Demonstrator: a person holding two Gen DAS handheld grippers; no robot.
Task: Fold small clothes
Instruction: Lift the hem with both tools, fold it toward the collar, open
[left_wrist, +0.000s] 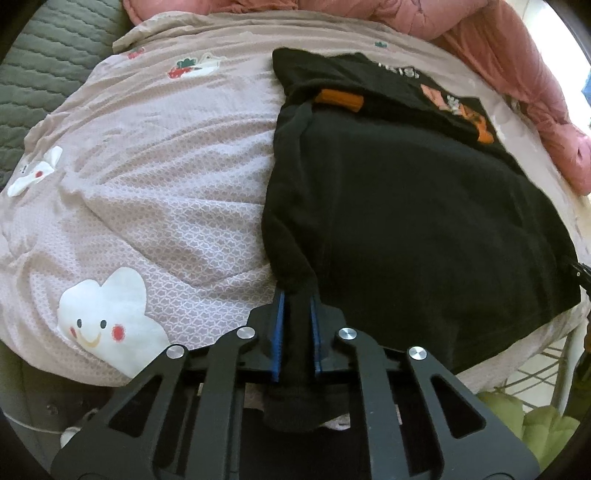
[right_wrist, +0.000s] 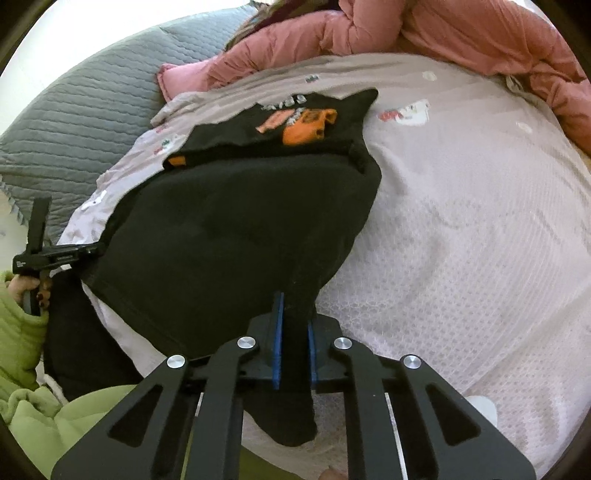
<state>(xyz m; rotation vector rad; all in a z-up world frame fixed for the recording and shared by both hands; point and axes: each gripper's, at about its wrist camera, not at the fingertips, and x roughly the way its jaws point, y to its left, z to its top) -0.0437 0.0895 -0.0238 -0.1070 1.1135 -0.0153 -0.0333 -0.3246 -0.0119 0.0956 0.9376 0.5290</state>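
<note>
A black shirt (left_wrist: 406, 206) lies partly folded on a pale patterned quilt (left_wrist: 155, 177), filling the centre and right of the left wrist frame. The left gripper (left_wrist: 295, 299), at bottom centre, is clamped on the shirt's near left corner, black cloth bunched between its blue pads (left_wrist: 279, 332). In the right wrist frame the right gripper (right_wrist: 294, 306) pinches the opposite near corner the same way. An orange print (right_wrist: 304, 129) shows on the shirt's far part, upper centre. A pink duvet (right_wrist: 424, 33) is heaped along the top; a green sleeve (right_wrist: 22, 332) sits at lower left.
</note>
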